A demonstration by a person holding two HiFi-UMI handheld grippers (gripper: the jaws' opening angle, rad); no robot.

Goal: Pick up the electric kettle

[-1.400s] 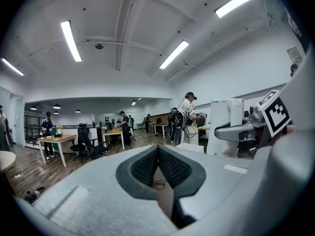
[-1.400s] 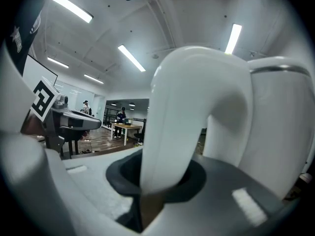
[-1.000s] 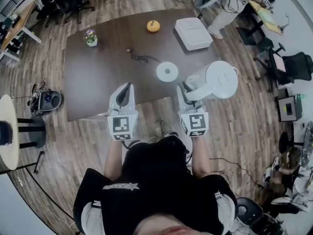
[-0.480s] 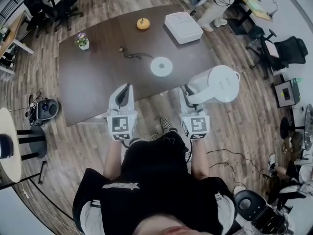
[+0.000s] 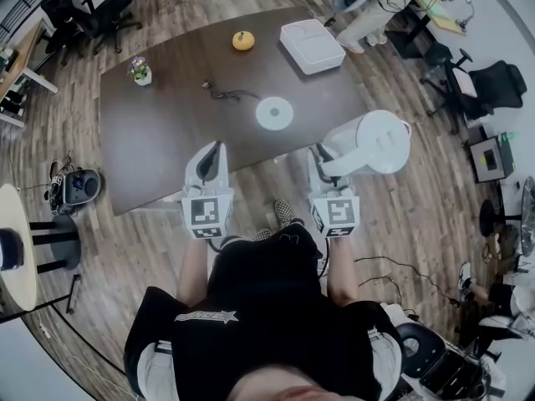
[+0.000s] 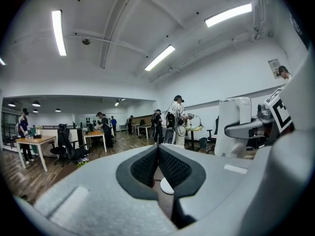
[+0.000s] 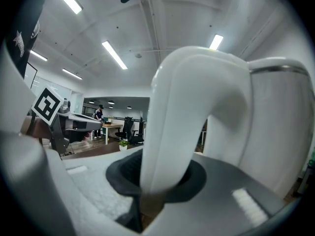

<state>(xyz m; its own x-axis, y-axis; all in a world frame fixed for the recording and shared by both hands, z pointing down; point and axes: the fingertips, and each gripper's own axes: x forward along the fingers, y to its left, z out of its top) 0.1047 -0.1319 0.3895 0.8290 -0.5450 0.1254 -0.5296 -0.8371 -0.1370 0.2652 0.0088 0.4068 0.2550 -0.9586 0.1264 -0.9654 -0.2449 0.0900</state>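
Clearly the right hand-held gripper point(image 7: 157, 181) is clamped on the electric kettle's handle point(image 7: 187, 122), its dark pads pressing both sides of the white grip where the loop comes down from the lid. That is the sound place to hold: the handle looks thick, stiff and easy for the pads to bite, while the body is smooth, rounded plastic that would likely slip. The electric kettle point(image 5: 376, 140) hangs clear of any support, by the counter's near right corner and mostly past the near edge, over the floor point(image 5: 410, 224). Its weight sits out beyond the jaws, so I judge it will want to tip nose-down or swing. How much water is inside cannot be told, since the lid is shut, so it is best treated as heavy.

The left hand-held gripper point(image 5: 219, 146) has its jaws together with nothing between them, and it hovers at the counter's near edge, well apart from the kettle.

On the counter point(image 5: 167, 140) the round white base point(image 5: 274, 113) lies toward the middle, near the front edge, with a dark cable point(image 5: 221, 92) behind it. A white box point(image 5: 312, 46) lies by the far edge. Open floor lies under the kettle – office chairs point(image 5: 493, 86) stand off to the right.
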